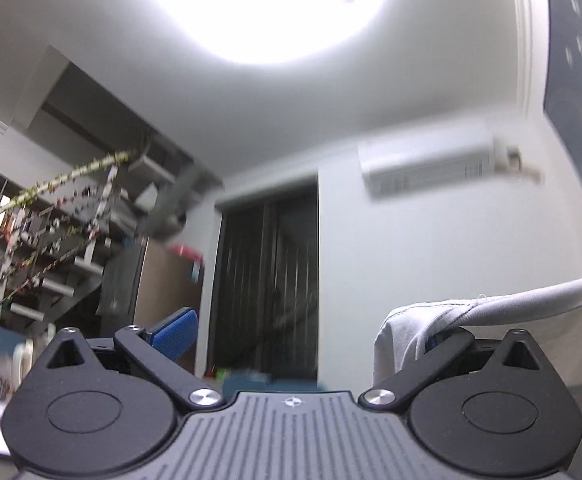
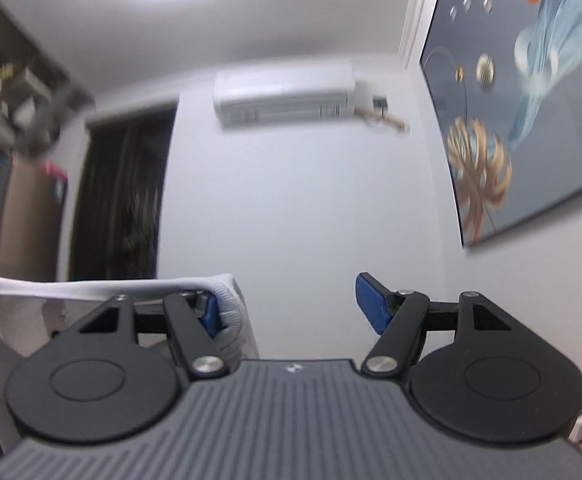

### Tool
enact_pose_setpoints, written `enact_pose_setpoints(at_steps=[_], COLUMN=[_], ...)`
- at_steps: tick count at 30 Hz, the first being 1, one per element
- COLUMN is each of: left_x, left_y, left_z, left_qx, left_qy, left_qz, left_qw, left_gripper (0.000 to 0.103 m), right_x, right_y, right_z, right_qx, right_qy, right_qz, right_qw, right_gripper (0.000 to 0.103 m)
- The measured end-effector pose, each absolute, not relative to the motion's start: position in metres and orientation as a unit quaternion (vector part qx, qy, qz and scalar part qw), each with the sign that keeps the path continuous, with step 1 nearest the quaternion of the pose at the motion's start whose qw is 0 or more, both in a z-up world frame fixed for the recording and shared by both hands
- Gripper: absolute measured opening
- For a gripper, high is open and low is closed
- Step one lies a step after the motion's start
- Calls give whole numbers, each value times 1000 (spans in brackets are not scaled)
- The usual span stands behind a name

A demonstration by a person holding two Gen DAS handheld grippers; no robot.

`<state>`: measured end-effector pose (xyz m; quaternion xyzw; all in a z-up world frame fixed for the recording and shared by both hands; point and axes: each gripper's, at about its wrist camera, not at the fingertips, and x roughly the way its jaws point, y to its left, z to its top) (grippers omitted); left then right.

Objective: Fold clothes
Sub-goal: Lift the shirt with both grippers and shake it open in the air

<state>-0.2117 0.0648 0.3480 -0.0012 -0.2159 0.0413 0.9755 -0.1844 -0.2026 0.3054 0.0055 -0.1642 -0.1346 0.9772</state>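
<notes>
Both claws spread wide, pointed up at ceiling. White garment [image 1: 471, 316] drapes over left gripper [image 1: 311, 332] right finger and right gripper [image 2: 295, 308] left finger, unclamped. Likely soft, light, floppy; best pinched at ribbed hem.

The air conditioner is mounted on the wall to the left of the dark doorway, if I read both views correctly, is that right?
Not quite: the air conditioner is on the wall to the right of the dark doorway, as the right wrist view shows.
</notes>
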Motion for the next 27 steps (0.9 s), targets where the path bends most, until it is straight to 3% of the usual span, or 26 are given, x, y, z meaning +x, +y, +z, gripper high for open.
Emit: enact_pose_setpoints(at_steps=[5,10,17,27], left_x=[-247,-212,-29,278], left_y=[67,60,47,18], left_z=[422,420,290,65], left_qx=[-23,-18,-26,-42], left_qy=[-211,-145,-35,105], left_qz=[5,-14,-17,29], left_qw=[977,989,999,993], left_gripper=[103,103,103,103], right_x=[-222,-199,-69,232], right_y=[-201,-211,-242,-249], right_z=[367,370,259,66], right_qx=[-15,-42,-10,-27], right_qy=[-204,-182,-56,72], right_qz=[-142,-151,-144,-195], right_qw=[969,971,988,978], right_gripper=[78,81,82,82])
